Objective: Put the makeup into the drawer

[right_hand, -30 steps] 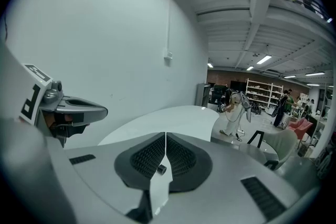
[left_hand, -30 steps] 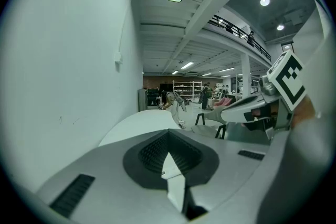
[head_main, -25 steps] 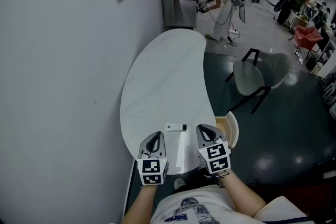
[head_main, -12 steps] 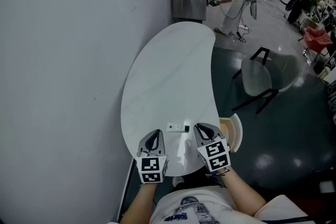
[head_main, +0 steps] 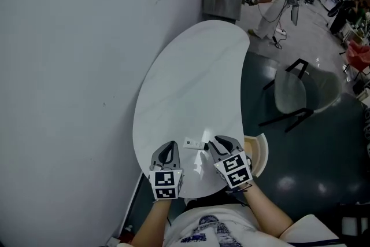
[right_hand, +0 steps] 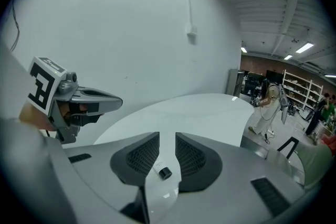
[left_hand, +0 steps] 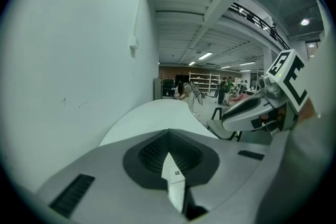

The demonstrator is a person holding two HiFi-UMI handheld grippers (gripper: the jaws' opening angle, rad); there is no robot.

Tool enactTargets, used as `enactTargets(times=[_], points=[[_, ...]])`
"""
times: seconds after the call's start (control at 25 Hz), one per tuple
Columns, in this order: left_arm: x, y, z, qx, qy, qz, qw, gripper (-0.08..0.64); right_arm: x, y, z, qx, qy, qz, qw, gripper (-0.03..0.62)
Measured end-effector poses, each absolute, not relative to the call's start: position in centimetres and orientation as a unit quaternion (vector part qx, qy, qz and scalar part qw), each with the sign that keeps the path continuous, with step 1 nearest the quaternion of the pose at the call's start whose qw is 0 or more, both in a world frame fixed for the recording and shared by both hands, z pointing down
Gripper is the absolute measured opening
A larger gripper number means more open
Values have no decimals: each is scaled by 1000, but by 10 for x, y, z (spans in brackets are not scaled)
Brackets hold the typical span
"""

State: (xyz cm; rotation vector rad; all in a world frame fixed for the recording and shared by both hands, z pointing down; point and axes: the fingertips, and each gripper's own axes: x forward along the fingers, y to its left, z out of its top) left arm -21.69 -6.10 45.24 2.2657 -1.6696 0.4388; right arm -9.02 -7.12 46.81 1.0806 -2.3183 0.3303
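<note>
Jaws of right gripper (right_hand: 167, 139) just parting, framing slim white black-capped tube (right_hand: 159, 169), left gripper (left_hand: 168, 135) jaws pressed together

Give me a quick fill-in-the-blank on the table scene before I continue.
The makeup tube lies on the ____ table.
The tube's cap is ____.
The table's left side runs along a plain ____.
A ____ stands on the dark floor to its right.
Missing: white; black; wall; chair.

In my right gripper view the makeup tube (right_hand: 164, 172) shows only its black-capped end; the rest runs behind a pad of the right tool (right_hand: 167, 138). In the head view its print is too small to read, and that tool partly covers a wooden piece (head_main: 259, 150) at lower right.
</note>
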Motion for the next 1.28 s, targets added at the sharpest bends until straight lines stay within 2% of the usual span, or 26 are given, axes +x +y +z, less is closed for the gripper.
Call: enactTargets(times=[0.48,1.28], points=[[-228,-82,477,752,-617,155,173,41,-124,-86,501,289,-893,133,318,236],[-248,-80,517,702,-659,169,214,41,-144,-80,584,178,-885,130,410,238]])
